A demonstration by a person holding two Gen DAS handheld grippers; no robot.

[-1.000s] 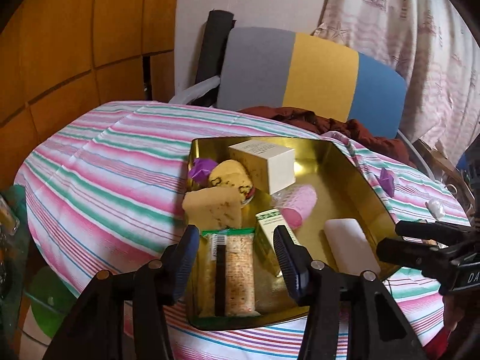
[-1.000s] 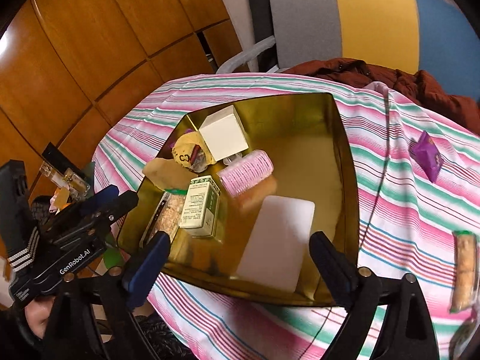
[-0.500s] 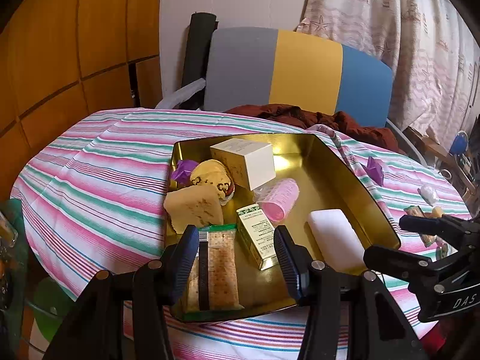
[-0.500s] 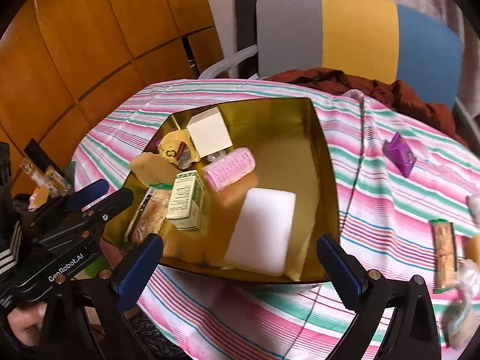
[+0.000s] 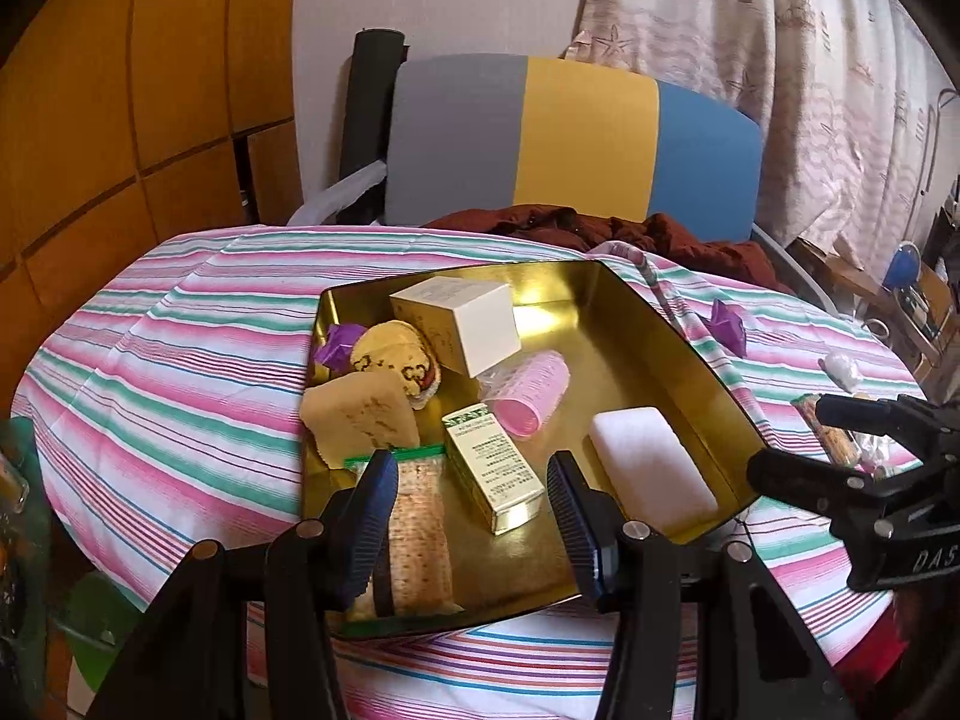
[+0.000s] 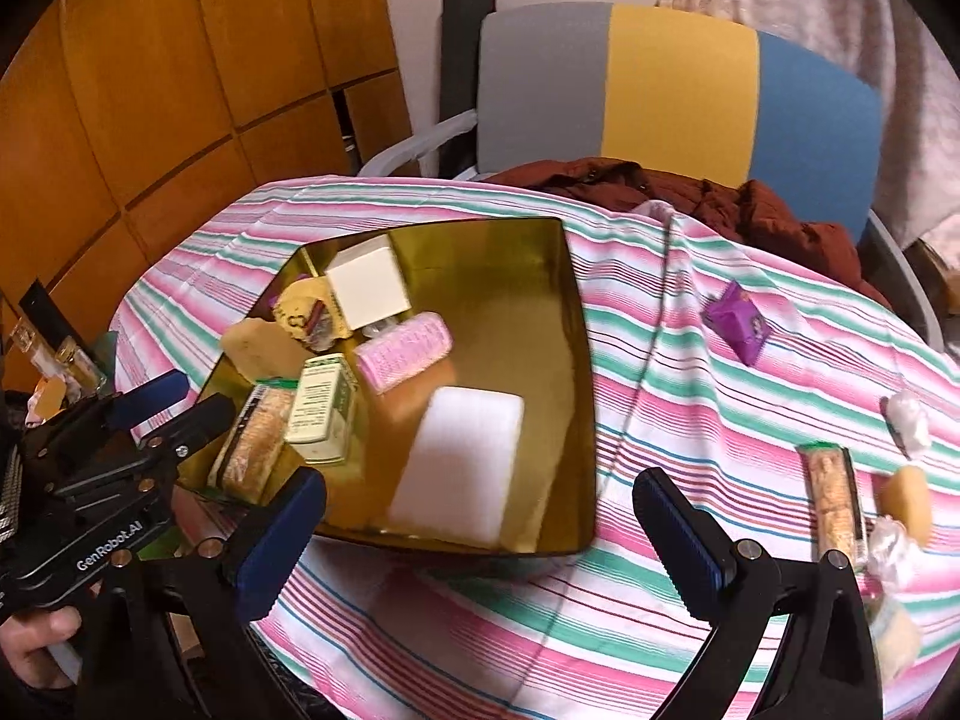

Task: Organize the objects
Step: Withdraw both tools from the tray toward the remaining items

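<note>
Both cameras have drawn back from the gold tray (image 6: 576, 396) since a second ago, so more of the striped worktop (image 6: 690, 396) shows — with a purple packet (image 6: 737, 319) and a cracker bar (image 6: 831, 495) on it, right of the tray. Swing your right gripper (image 6: 480, 531) over the cracker bar and line up across its narrow width before you close. Its fingers are spread wide and empty; your left gripper (image 5: 471, 510) is likewise released over the tray's near end, touching nothing.

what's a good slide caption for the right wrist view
Open right gripper above a gold tray of sorted items, with a purple packet and cracker pack left on the striped tablecloth.
</note>
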